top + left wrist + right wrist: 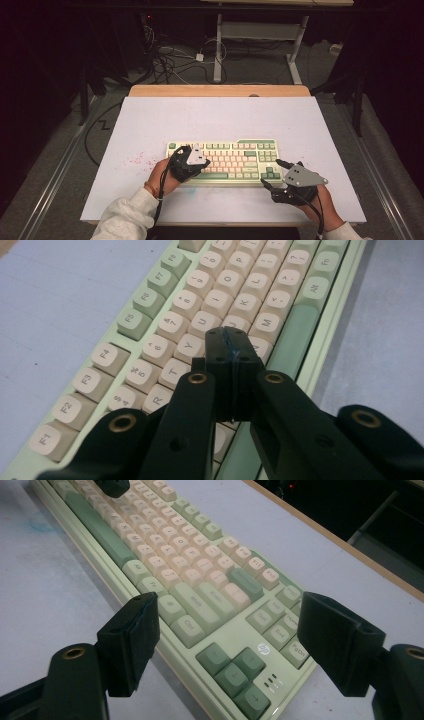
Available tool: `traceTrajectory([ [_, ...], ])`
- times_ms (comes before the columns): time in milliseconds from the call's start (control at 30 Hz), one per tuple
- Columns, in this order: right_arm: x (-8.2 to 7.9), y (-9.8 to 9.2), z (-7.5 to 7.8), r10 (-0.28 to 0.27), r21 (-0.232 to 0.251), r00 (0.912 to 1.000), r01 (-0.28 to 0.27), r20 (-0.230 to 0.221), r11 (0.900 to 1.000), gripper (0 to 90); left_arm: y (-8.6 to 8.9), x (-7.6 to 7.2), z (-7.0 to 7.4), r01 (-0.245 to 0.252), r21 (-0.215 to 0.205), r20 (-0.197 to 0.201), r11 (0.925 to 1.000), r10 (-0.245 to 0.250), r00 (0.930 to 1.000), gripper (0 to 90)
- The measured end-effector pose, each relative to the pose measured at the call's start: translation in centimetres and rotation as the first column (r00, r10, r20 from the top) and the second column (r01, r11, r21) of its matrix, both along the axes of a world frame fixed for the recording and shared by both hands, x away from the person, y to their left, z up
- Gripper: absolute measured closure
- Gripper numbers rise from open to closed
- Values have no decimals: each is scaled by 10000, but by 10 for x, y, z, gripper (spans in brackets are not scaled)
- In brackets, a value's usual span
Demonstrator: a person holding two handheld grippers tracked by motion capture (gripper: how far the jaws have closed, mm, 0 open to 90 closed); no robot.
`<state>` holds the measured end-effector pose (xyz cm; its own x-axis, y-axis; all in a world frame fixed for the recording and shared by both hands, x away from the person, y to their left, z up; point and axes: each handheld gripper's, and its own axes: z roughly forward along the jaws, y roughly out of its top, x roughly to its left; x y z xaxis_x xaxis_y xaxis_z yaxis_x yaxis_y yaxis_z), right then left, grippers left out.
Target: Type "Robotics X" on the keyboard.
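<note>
Two grippers work at one keyboard [223,161], which lies on the white table [150,125] near its front edge. We hold the left gripper [231,347] with jaws pressed together, empty, above the letter keys. We hold the right gripper [227,645] spread wide, straddling the keyboard's arrow-key corner without touching it.

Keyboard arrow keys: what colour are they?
Dark green arrow keys on the keyboard, clearest in the right gripper view.

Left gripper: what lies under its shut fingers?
The left gripper hangs over the keyboard, near the Y, U and H keys. The keys directly beneath the fingers are covered.
</note>
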<state>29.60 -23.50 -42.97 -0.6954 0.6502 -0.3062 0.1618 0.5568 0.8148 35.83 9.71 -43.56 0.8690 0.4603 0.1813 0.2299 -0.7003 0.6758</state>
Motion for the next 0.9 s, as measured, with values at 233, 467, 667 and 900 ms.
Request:
traceTrajectory([
  [233, 0, 0, 0, 5, 32, 10000, -5, 10, 10000, 258, 6, -1, 4, -111, -228, 197, 9997, 116, 9997, 859],
  [467, 0, -1, 1, 18, 134, 10000, -18, 0, 9999, 259, 12, -2, 6, -309, -679, 317, 9972, 331, 9989, 720],
  [667, 0, -1, 1, 39, 207, 10000, -39, 1, 9998, 269, 15, -7, 8, -579, -700, 1005, 9959, 647, 9928, 454],
  [900, 0, -1, 0, 68, 183, 10000, -68, -19, 9998, 304, 19, -13, 6, -655, -697, 1597, 9954, 760, 9842, 296],
])
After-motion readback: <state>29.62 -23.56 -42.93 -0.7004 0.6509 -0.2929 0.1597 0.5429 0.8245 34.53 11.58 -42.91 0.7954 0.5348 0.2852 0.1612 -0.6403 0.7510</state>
